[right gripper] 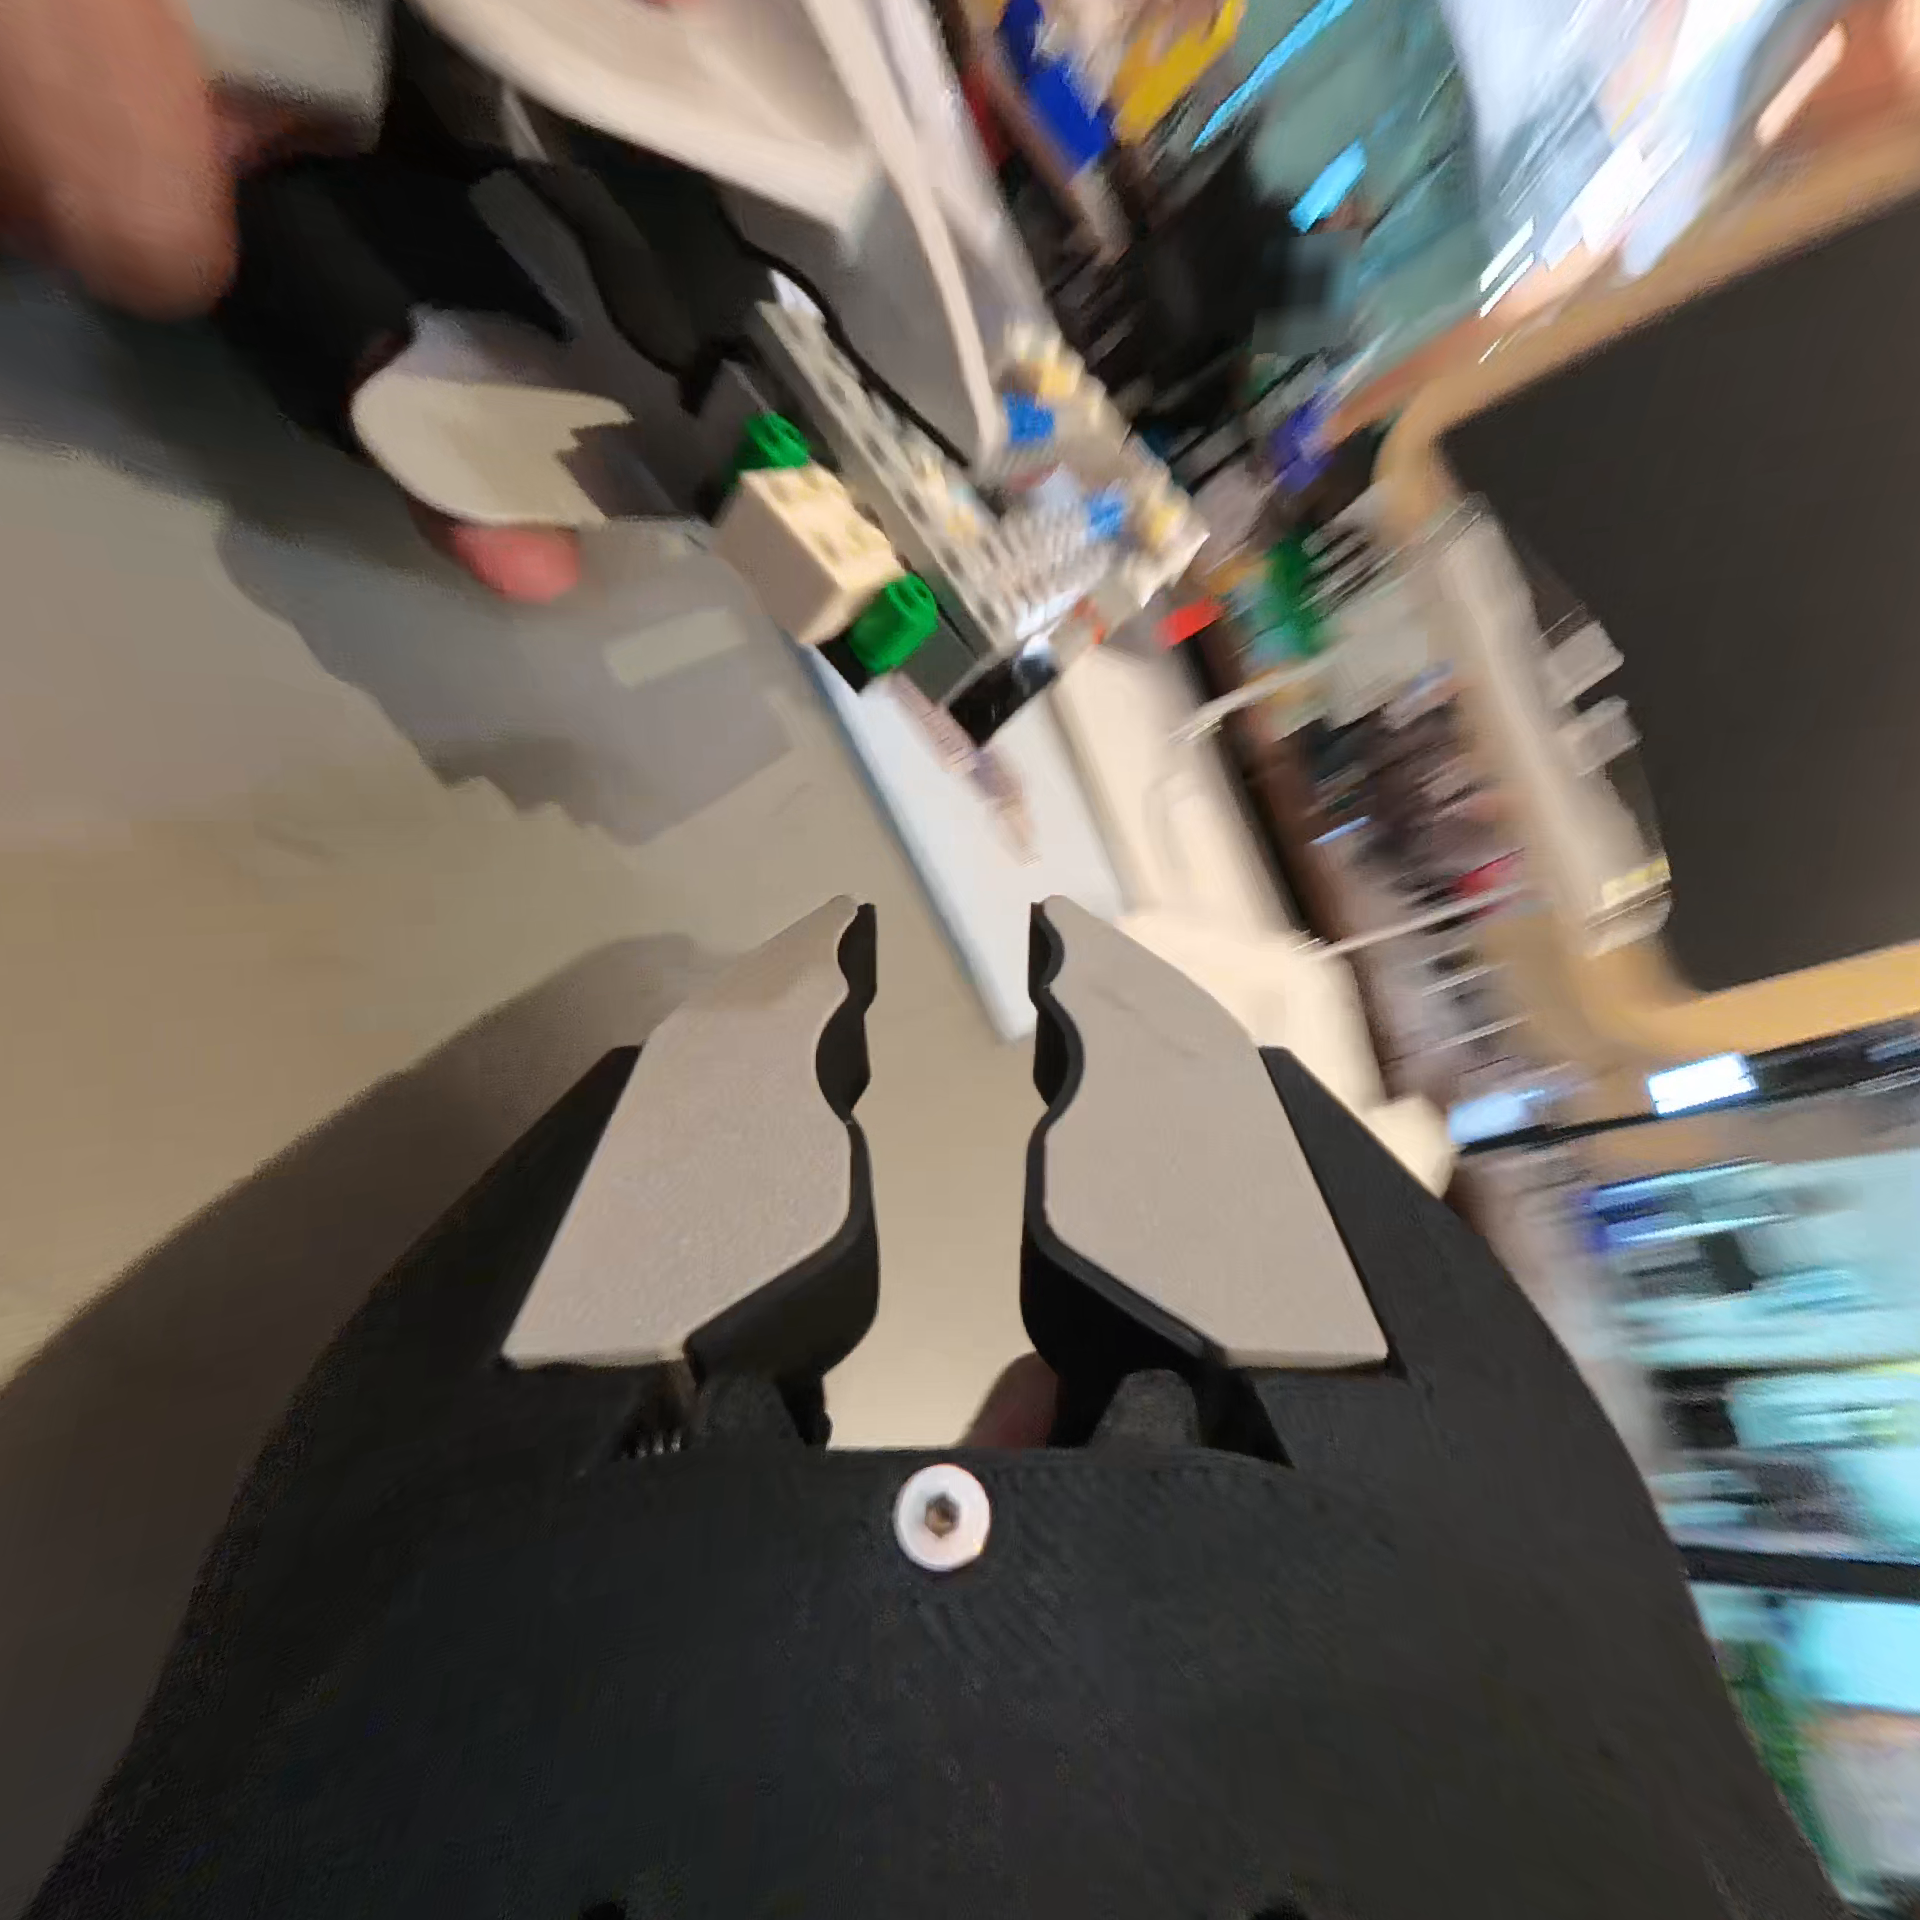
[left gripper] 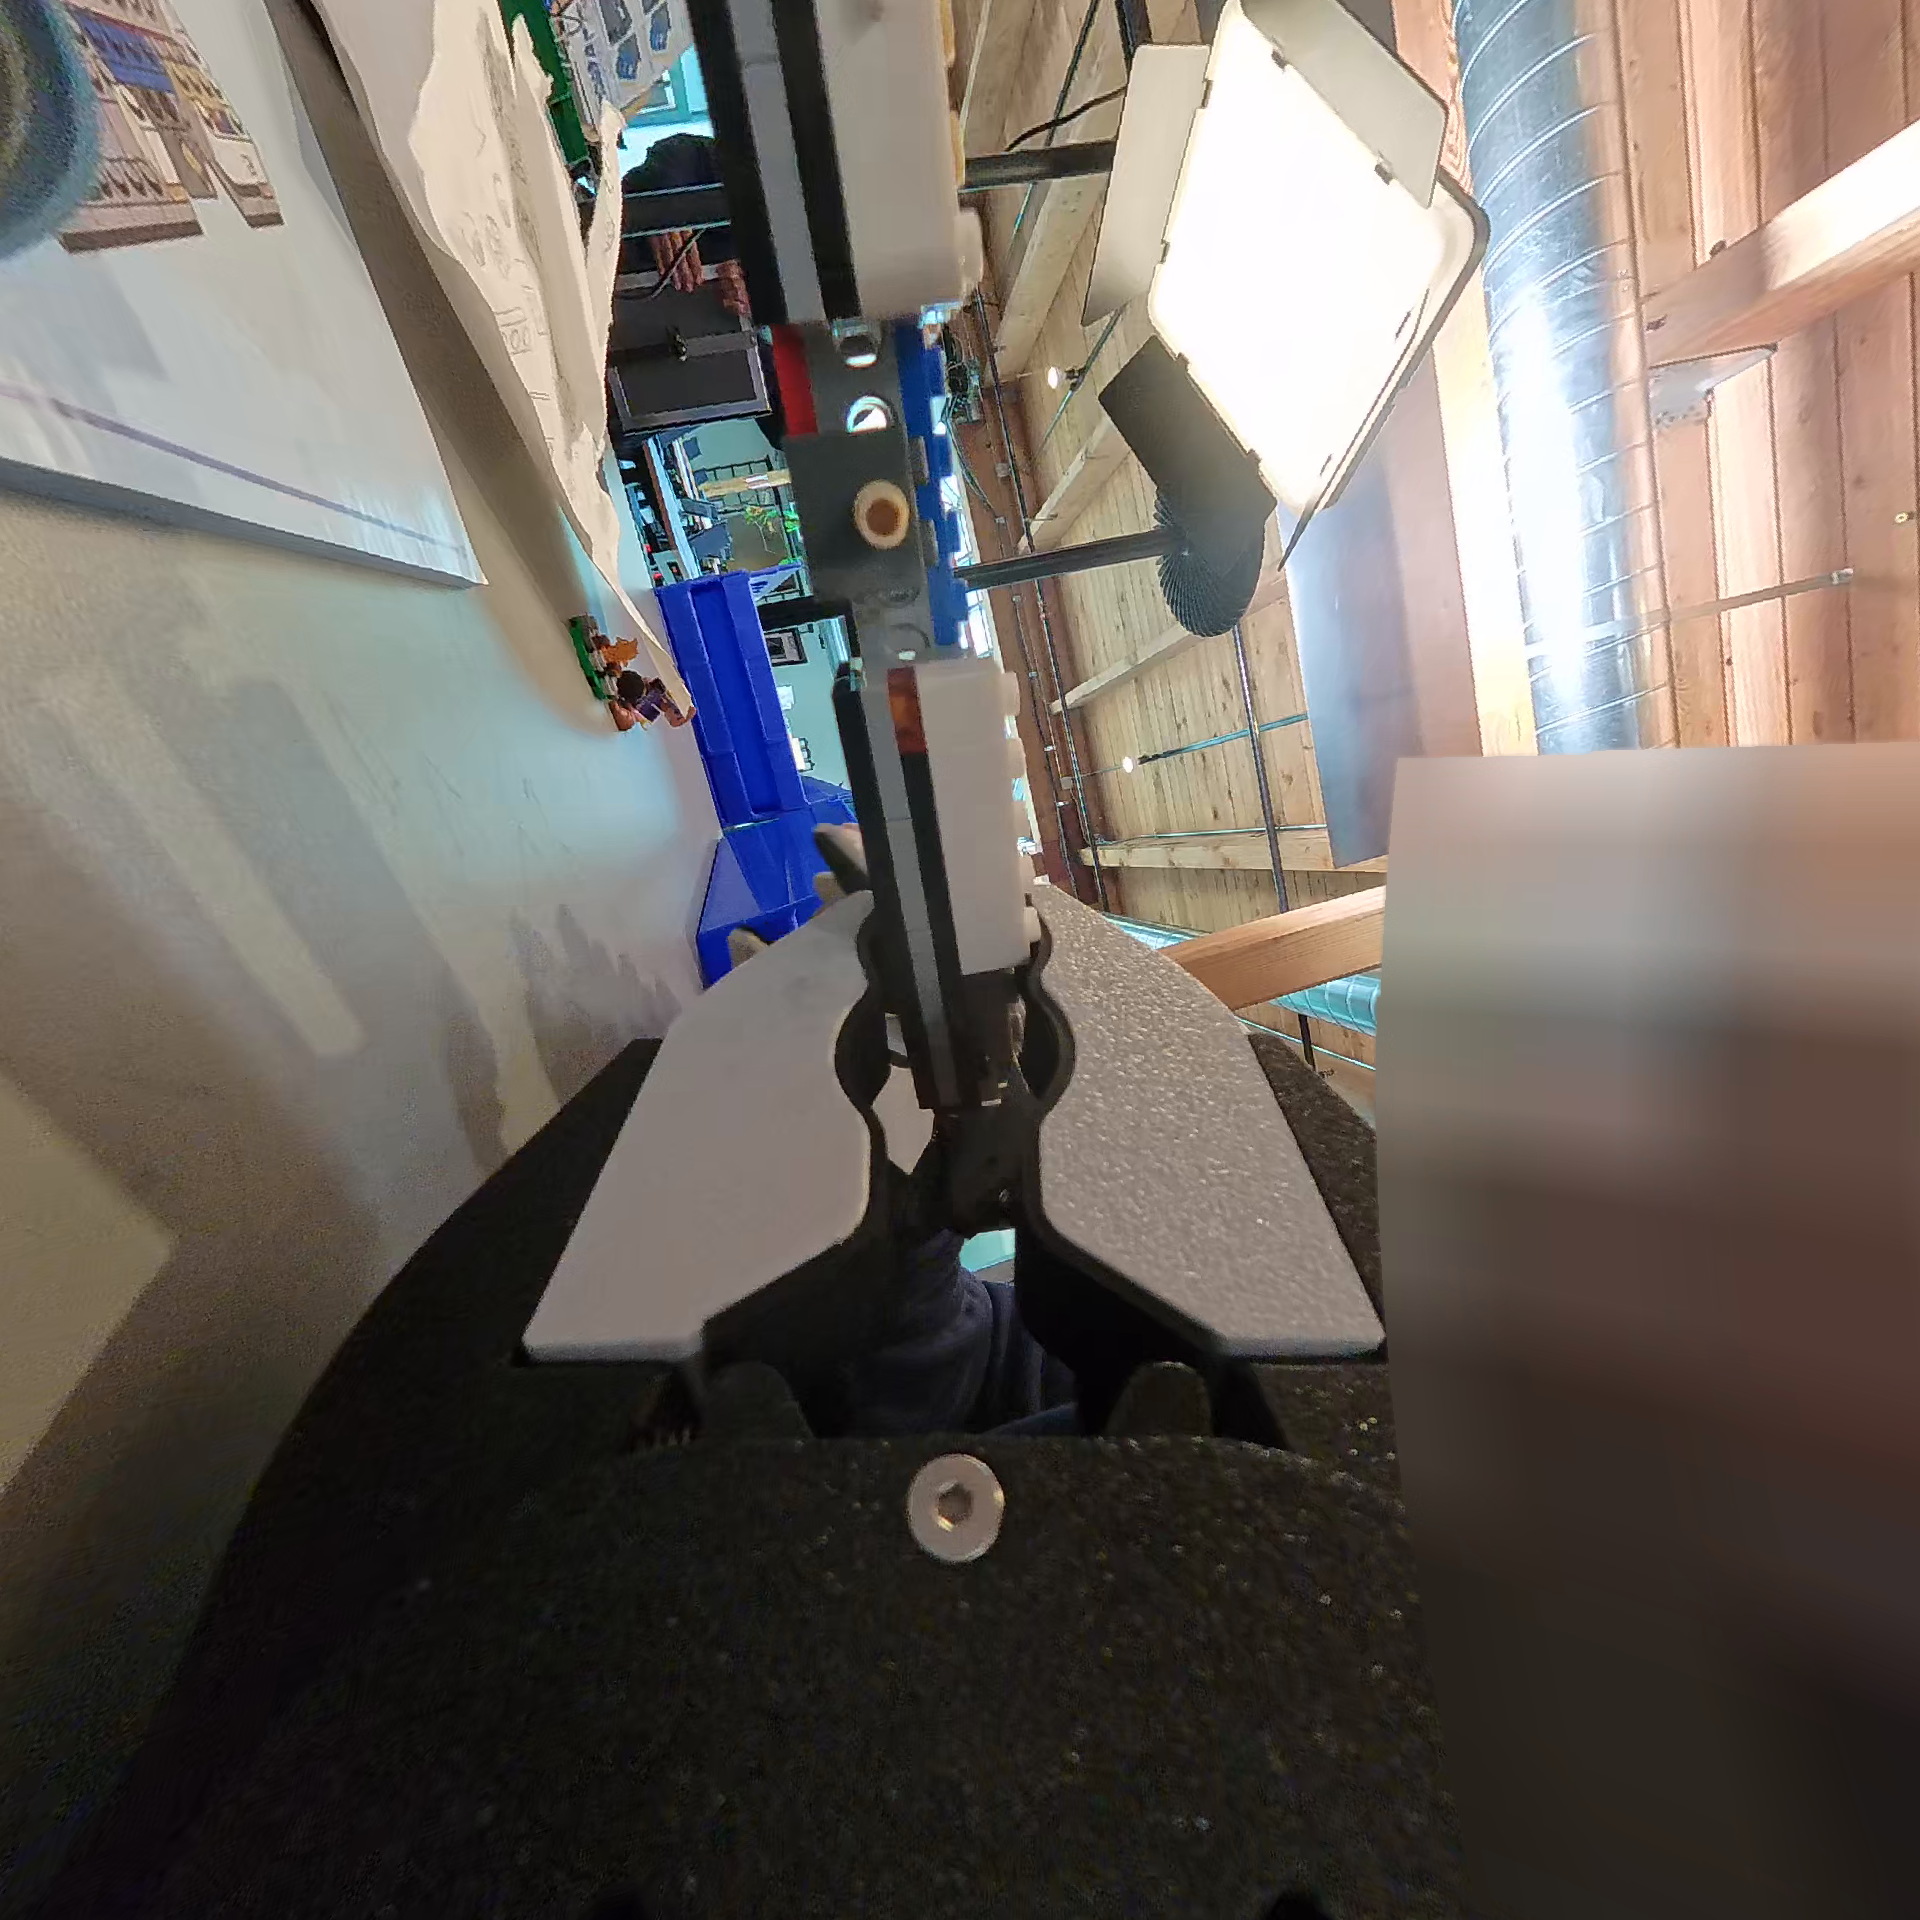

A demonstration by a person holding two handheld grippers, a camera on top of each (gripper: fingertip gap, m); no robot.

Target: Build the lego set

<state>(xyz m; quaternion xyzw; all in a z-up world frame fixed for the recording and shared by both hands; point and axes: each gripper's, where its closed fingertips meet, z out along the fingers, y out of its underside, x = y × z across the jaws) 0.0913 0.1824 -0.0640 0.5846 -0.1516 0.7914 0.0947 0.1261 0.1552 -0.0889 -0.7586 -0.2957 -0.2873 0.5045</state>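
Bricks, a long toy assembly of white, grey, black, red and blue plastic [left gripper: 940,790], stand straight out from my left claw [left gripper: 951,940], whose two grey fingers are clamped on the near end, the black-and-grey edge and the white block pinched between the pads. The assembly runs away from the fingertips toward a large white block at its far end. Beside it on the pale tabletop [left gripper: 312,831] lie a stack of blue plastic bins [left gripper: 748,717], a few small toy figures on a green plate [left gripper: 623,675], an open printed booklet [left gripper: 208,343] and loose line-drawn sheets [left gripper: 520,208]. A bright panel lamp [left gripper: 1299,260] hangs against the wooden ceiling.

My right claw [right gripper: 951,920] has its fingers apart with nothing between them, only bare tabletop and a white booklet [right gripper: 956,831] beyond. Well ahead of it, though blurred, I see the left claw gripping the same assembly, which shows green round pieces [right gripper: 888,623] and a beige block [right gripper: 810,551] on this side.
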